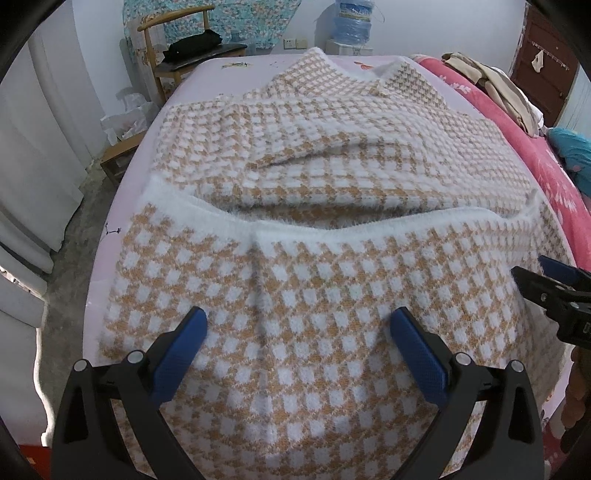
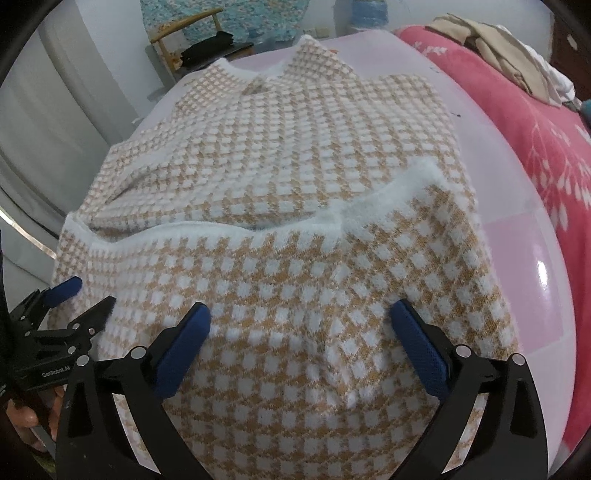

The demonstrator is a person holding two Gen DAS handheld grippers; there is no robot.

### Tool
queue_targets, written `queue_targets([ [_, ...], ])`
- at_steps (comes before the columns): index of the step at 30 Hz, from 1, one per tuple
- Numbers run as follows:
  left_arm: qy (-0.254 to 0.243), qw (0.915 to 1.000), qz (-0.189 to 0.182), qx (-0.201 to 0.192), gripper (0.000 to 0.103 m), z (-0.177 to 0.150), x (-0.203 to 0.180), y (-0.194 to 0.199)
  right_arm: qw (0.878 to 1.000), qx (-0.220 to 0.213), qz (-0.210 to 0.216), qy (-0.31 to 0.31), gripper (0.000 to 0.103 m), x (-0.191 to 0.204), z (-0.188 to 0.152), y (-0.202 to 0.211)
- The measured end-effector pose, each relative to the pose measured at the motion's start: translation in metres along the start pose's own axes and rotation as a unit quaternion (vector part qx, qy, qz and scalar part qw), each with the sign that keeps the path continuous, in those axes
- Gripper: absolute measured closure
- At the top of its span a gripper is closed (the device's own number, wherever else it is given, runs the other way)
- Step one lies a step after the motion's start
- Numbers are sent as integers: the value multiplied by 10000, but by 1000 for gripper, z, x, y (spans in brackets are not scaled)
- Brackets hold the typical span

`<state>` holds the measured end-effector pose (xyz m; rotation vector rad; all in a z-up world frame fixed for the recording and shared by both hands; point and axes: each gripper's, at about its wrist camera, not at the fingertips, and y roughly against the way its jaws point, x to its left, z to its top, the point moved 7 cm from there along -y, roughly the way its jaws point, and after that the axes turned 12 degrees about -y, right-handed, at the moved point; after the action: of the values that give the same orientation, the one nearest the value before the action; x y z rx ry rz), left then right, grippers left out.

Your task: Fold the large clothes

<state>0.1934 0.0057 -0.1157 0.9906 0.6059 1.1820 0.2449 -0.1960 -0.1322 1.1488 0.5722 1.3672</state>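
A tan and white checked knit sweater (image 1: 295,177) lies on the pink table (image 1: 207,74), collar at the far end. Its lower part is folded up over the body, the white fuzzy hem (image 1: 295,229) running across the middle. My left gripper (image 1: 299,325) is open above the folded part, nothing between its blue pads. My right gripper (image 2: 301,321) is open above the same fold, further right; the sweater (image 2: 295,166) and hem (image 2: 369,206) lie ahead of it. Each gripper shows in the other's view: the right one (image 1: 546,280) and the left one (image 2: 81,295).
A pink blanket (image 1: 517,122) with beige clothes (image 1: 491,85) lies along the right of the table. A wooden chair (image 1: 177,55) with a black item stands at the far left, a blue water bottle (image 1: 354,22) behind. White curtains (image 1: 37,147) hang at left.
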Motion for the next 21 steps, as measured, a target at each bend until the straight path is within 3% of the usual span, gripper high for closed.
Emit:
queue_targets([
  [21, -90, 9999, -73, -29, 5, -1, -4, 0, 9998, -218, 42, 12, 8, 0, -8, 1],
])
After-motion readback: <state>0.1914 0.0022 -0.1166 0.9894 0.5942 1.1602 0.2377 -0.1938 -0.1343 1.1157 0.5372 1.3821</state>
